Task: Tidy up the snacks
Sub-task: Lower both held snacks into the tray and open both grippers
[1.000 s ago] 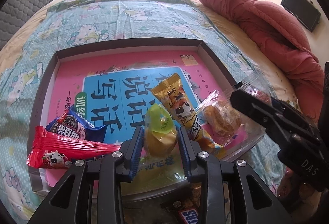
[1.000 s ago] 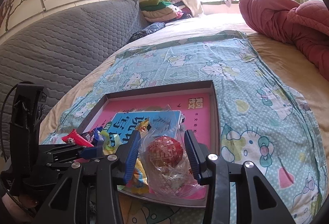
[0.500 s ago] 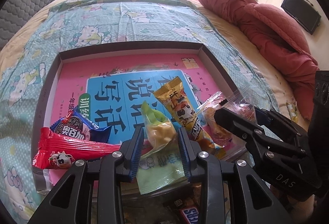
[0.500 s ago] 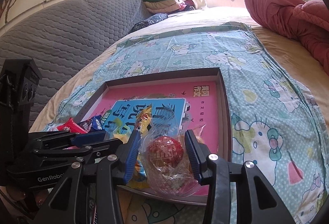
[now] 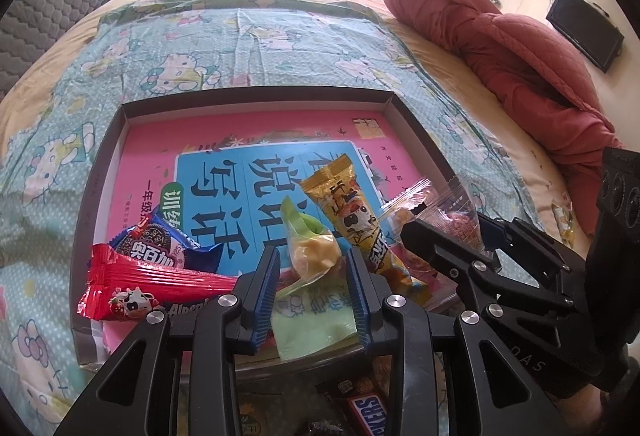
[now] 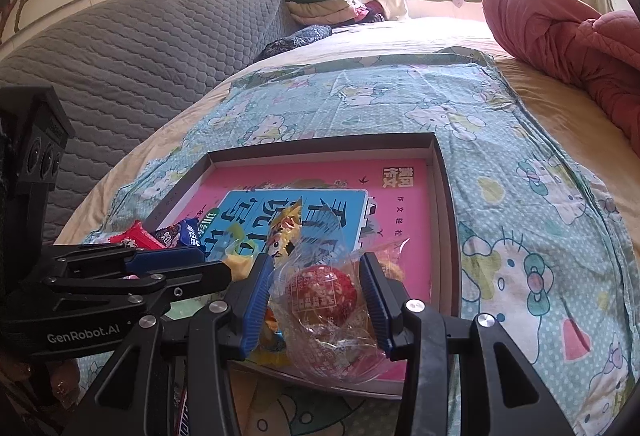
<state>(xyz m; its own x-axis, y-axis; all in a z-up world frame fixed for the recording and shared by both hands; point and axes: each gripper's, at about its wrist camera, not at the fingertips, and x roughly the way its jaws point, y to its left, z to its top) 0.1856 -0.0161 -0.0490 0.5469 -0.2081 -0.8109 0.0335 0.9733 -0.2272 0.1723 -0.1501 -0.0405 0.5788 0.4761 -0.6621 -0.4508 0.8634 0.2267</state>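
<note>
A dark shallow tray [image 5: 394, 108] holding a pink book lies on the bed. My left gripper [image 5: 314, 288] is shut on a green-and-yellow snack packet [image 5: 314, 254], which leans forward over the tray's near edge. My right gripper [image 6: 320, 292] is shut on a clear packet with a round red snack [image 6: 322, 290], at the tray's near right corner. In the tray lie a red Alpenliebe stick [image 5: 132, 292], a blue Oreo pack [image 5: 160, 242], a long golden packet [image 5: 352, 216] and a clear packet with an orange pastry [image 5: 400, 214]. The left gripper [image 6: 208, 268] also shows in the right wrist view.
A Snickers bar [image 5: 366, 412] and other wrappers lie in front of the tray, under my left gripper. A red quilt [image 5: 500, 48] is heaped on the right, a grey padded headboard [image 6: 140, 48] on the left. A small yellow packet [image 5: 562, 224] lies on the sheet.
The green-and-yellow packet has tipped forward from upright between the left pads. In the left wrist view the right gripper has shifted left, closer to the left gripper.
</note>
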